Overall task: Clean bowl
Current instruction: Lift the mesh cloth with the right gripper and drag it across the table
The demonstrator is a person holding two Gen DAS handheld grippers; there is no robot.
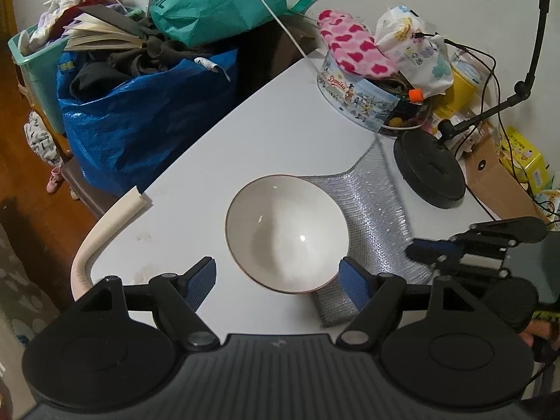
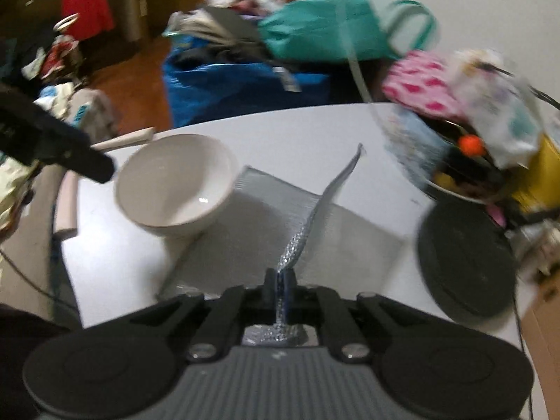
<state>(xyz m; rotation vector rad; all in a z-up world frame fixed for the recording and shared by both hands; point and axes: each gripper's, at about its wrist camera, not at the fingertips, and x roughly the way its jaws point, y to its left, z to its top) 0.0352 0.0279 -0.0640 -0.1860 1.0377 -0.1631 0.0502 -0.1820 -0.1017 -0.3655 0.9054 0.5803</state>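
The bowl sits mid-table, partly on the silver cloth. The left gripper is spread before it; the right gripper pinches the cloth. Glazed, slippery, breakable: best gripped by the rim.

white bowl, glittery silver cloth, blue bag, pink heart-patterned sock.

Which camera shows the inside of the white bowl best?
The left wrist view: it looks sharply down into the bowl. The right wrist view shows it blurred and side-on, beside the silver cloth.
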